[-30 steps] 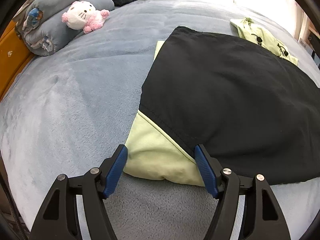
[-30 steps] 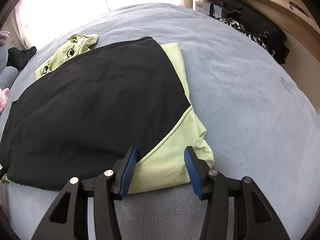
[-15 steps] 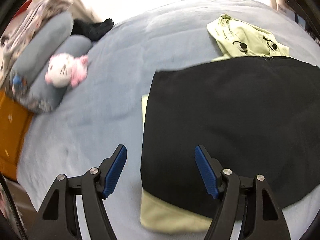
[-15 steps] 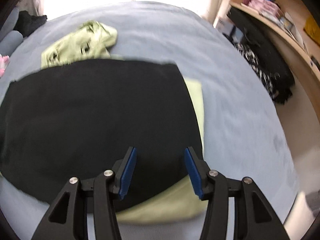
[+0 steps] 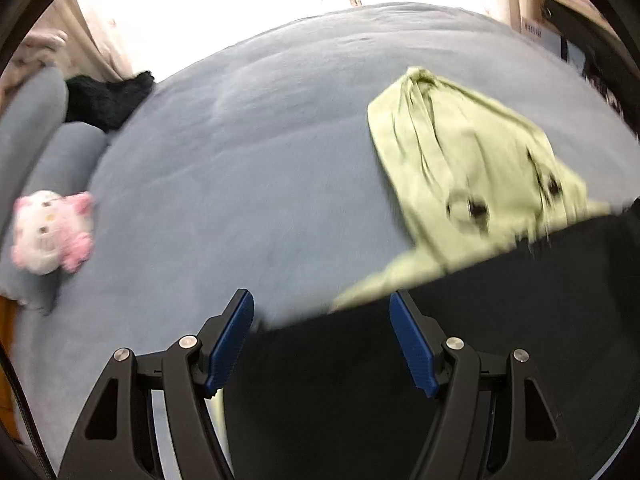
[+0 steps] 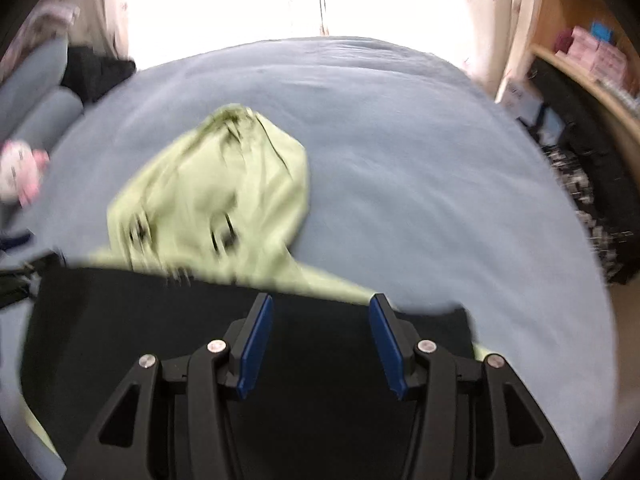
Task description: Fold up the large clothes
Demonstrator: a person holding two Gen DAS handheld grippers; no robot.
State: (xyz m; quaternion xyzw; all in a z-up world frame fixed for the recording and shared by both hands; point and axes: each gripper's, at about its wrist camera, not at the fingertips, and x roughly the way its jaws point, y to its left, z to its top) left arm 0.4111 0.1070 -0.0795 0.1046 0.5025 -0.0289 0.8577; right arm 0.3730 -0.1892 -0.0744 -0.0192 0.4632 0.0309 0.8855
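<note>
A large black and light-green garment [image 5: 460, 340] lies flat on the blue-grey bed. Its green hood [image 5: 460, 160] with dark drawstring toggles points away from me. My left gripper [image 5: 322, 336] is open and empty above the black panel's far left edge. In the right wrist view the same garment [image 6: 160, 320] fills the lower frame and the hood [image 6: 224, 196] lies beyond it. My right gripper [image 6: 320, 338] is open and empty above the black panel near its far right edge. Both views are motion-blurred.
A pink and white plush toy [image 5: 52, 232] sits at the bed's left by grey bolsters [image 5: 60, 152]. A black cloth [image 5: 108, 96] lies at the far left corner. A wooden shelf with dark clothes [image 6: 592, 184] stands to the right of the bed [image 6: 440, 160].
Both grippers have moved forward from the garment's near green hem, over the black panel, towards the hood end. Both stay open and empty.
</note>
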